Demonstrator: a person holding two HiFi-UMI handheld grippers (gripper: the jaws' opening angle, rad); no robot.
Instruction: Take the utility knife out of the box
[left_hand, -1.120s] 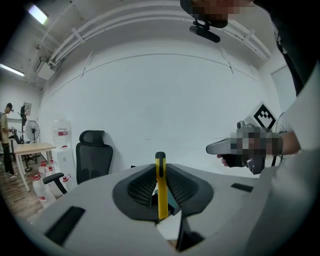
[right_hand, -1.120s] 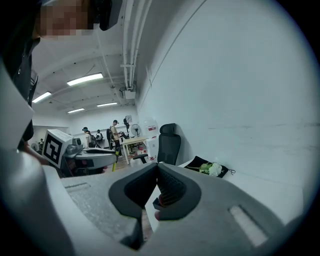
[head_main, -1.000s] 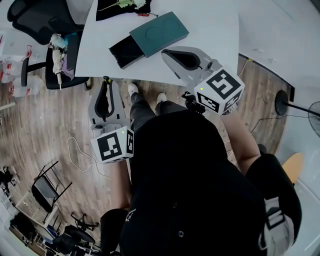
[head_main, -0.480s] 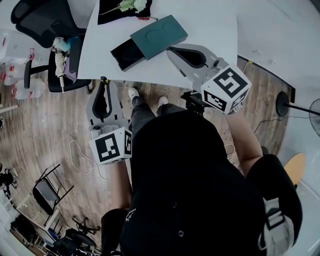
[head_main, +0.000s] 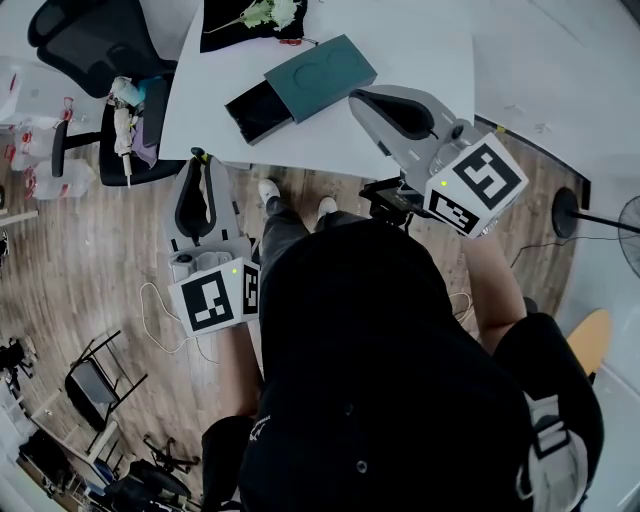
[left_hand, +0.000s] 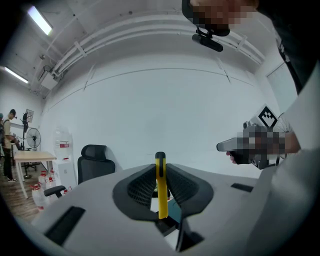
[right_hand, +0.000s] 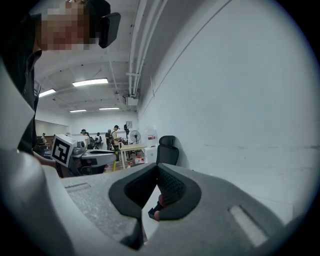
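Observation:
My left gripper is shut on a yellow and black utility knife, held upright between its pads, off the table's near left edge. The knife's black tip pokes out past the jaws in the head view. The box lies on the white table: a dark green sleeve with its black tray slid out to the left. My right gripper hovers over the table's near edge, right of the box. Its jaws meet at the tips with nothing between them.
A black cloth with a pale flower lies at the table's far side. A black office chair stands left of the table, with bottles on the floor beside it. A fan stand is at the right. People work at a far desk.
Both grippers have risen a little. In the head view the right one has drifted to the right along the table edge. The knife stays in the left jaws.

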